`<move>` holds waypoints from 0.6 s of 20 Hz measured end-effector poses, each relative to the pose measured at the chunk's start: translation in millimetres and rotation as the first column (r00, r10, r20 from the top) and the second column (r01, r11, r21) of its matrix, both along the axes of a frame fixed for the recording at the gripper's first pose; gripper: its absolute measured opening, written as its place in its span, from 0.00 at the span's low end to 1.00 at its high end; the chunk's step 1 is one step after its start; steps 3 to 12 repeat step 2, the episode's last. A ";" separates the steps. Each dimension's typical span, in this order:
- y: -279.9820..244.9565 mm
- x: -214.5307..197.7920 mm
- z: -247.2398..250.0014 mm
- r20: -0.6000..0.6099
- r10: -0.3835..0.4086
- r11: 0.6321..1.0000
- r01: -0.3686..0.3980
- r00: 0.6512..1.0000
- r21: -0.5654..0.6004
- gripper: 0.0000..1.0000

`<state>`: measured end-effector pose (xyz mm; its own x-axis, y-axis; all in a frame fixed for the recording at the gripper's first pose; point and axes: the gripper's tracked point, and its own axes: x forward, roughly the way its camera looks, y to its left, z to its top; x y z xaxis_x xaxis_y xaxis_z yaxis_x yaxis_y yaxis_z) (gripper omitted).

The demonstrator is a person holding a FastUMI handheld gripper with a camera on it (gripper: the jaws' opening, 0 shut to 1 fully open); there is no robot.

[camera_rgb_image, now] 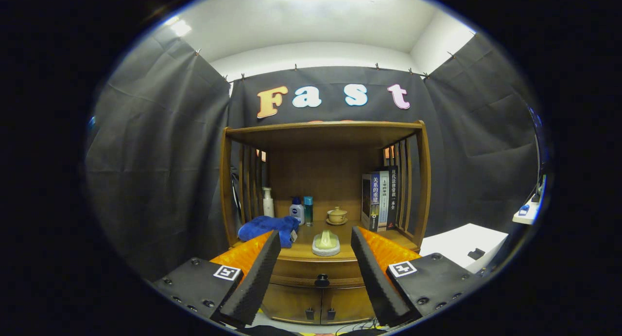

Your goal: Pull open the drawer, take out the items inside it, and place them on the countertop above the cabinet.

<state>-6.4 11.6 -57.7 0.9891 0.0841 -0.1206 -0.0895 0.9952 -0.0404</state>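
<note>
Gripper view, claw (316,258) spread, drawer (320,274) closed

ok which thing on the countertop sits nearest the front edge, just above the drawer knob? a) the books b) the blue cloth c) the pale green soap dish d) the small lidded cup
c, the pale green soap dish lies at the countertop's front edge right above the drawer knob, seen between the open gripper fingers; the lidded cup and books stand further back.

the books (380,200) right of the lidded cup (336,215) bore chinese spine titles, one reading 关系的重建. nearer than the cup, the gripper (315,232) fingers, spread apart, each carried a wordless square black-and-white marker (227,272).
</note>
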 end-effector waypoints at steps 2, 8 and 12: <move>-1.6 -1.1 -1.2 -0.006 -0.004 1.000 0.004 1.000 0.014 0.95; -1.6 -1.1 -1.2 -0.006 -0.004 1.000 0.004 1.000 0.014 0.95; -1.6 -1.1 -1.2 -0.006 -0.004 1.000 0.004 1.000 0.014 0.95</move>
